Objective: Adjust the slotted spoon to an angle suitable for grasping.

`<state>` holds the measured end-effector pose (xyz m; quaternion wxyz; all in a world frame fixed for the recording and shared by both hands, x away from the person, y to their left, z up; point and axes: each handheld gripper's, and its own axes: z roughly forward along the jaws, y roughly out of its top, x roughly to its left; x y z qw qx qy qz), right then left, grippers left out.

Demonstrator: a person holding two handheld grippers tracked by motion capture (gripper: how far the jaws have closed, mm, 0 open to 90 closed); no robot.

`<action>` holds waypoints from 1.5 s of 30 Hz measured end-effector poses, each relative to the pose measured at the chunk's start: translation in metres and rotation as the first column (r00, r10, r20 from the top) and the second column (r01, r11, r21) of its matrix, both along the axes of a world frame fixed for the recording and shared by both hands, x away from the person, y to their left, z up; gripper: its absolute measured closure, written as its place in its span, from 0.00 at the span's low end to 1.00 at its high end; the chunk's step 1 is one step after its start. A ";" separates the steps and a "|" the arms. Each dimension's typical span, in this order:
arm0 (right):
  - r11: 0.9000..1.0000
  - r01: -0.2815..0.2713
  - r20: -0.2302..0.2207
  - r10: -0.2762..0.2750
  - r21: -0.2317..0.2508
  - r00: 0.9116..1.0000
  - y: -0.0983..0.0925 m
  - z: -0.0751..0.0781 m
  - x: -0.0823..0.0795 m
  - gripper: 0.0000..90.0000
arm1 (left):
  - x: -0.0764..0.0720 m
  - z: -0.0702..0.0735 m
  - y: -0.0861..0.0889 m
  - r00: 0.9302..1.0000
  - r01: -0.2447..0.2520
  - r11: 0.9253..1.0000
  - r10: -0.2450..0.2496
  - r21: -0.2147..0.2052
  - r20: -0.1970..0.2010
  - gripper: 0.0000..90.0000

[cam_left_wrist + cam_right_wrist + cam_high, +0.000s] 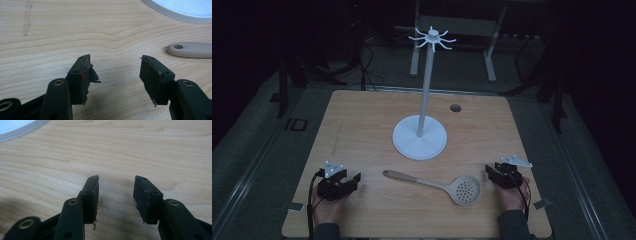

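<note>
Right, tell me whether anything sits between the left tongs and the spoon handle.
Nothing visible does. The left tongs stand open over bare table, and the spoon handle lies off to their right with only wood between them. The white stand sits farther back.

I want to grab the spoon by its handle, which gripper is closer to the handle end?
Left. The left gripper sits just left of the handle end; the right gripper is beside the slotted spoon bowl.

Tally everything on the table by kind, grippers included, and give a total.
Grippers: 2, left gripper and right gripper
Slotted spoon: 1
White hook stand: 1
Total: 4
</note>
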<state>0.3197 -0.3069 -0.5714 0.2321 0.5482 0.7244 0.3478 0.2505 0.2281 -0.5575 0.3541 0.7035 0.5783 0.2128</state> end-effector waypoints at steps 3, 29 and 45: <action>1.000 -0.010 0.011 0.011 -0.010 1.000 0.001 0.004 -0.003 0.65 | 0.000 0.000 -0.001 1.000 0.006 1.000 -0.006 0.001 0.000 0.48; 0.933 -0.292 0.090 0.316 -0.211 0.945 0.061 0.065 -0.018 0.75 | 0.001 -0.001 -0.003 1.000 0.012 1.000 -0.012 0.009 -0.003 0.48; 0.894 -0.414 0.048 0.427 -0.172 0.903 0.101 0.082 -0.006 0.73 | 0.001 0.000 0.001 1.000 -0.003 1.000 0.003 -0.008 0.004 0.48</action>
